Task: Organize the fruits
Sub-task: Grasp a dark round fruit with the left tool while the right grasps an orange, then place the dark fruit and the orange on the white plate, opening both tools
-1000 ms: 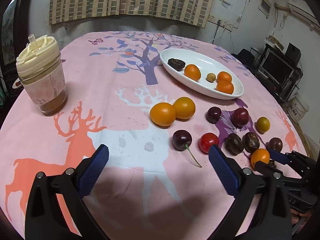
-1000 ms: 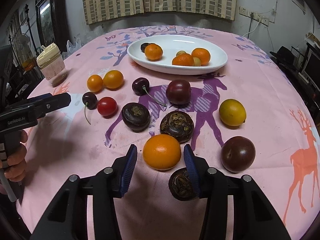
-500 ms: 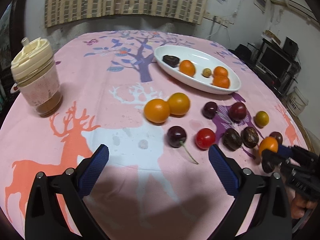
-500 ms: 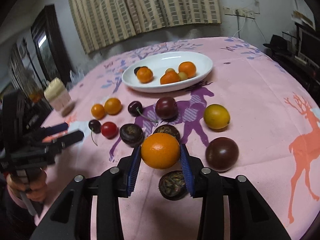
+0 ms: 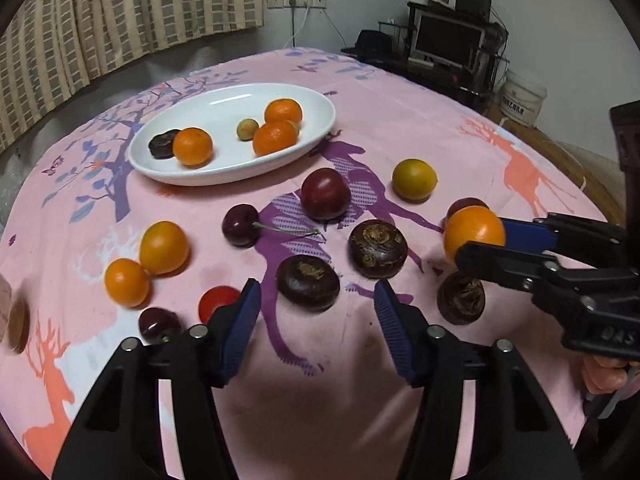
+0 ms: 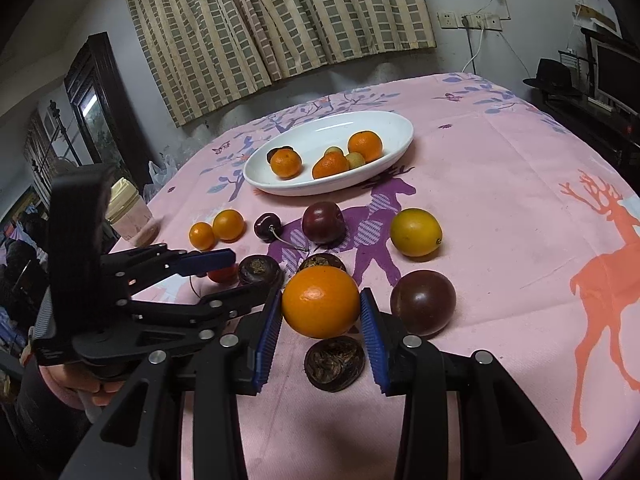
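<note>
My right gripper [image 6: 321, 316] is shut on an orange [image 6: 321, 301] and holds it above the pink tablecloth; the orange also shows in the left wrist view [image 5: 474, 232]. My left gripper [image 5: 316, 308] is open and empty, just in front of a dark water chestnut [image 5: 308, 282]. A white oval plate [image 6: 384, 156] at the back holds three oranges, small yellowish fruits and a dark chestnut. Plums [image 6: 323, 222], cherries [image 6: 267, 226], small oranges [image 6: 228, 224], a yellow fruit [image 6: 416, 232] and a red tomato [image 5: 218, 302] lie loose on the cloth.
A lidded cup [image 6: 130, 216] stands at the table's left edge. Another chestnut [image 6: 334, 363] lies under the held orange, with a dark plum [image 6: 423, 302] to its right. A monitor and a bucket [image 5: 522, 102] stand beyond the table's right side.
My right gripper lifted the orange off the cloth. My left gripper swung right towards the dark chestnuts and narrowed its opening.
</note>
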The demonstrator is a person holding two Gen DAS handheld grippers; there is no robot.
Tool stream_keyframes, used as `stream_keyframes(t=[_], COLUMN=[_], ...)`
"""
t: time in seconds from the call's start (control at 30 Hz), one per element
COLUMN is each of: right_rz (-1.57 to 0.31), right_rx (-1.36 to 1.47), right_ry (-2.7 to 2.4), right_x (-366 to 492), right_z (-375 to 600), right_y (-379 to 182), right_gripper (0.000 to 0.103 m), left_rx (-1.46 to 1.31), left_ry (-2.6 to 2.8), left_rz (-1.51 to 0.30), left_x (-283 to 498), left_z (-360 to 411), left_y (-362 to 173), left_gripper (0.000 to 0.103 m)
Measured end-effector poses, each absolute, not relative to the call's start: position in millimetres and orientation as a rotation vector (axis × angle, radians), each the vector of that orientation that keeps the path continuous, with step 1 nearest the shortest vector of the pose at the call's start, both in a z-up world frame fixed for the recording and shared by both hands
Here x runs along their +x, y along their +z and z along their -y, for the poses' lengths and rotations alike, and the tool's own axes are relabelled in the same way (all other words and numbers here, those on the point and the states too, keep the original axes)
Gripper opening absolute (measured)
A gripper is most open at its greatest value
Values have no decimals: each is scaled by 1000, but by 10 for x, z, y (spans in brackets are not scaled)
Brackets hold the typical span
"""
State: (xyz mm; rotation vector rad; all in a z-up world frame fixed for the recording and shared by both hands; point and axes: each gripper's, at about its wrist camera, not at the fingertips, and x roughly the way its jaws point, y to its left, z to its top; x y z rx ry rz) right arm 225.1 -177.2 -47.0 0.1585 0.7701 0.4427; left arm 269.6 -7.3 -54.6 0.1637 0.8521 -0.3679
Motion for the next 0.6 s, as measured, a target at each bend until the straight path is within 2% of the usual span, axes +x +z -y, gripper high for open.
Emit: stream_keyframes(t=[0.37, 0.6], right_rz=[-776, -778], right_rx=[191, 194], right_ry=[477, 471], right_x=[2260, 2262], right_z=[1807, 1816], right_y=[-479, -477], right_gripper=[40, 40], left_rx=[237, 275], left_ry=[-317, -322], left_rz=[-890, -887], left_x=[2890, 2888], left_z=[178, 250], left_y=[-717, -754], left_gripper=[57, 44])
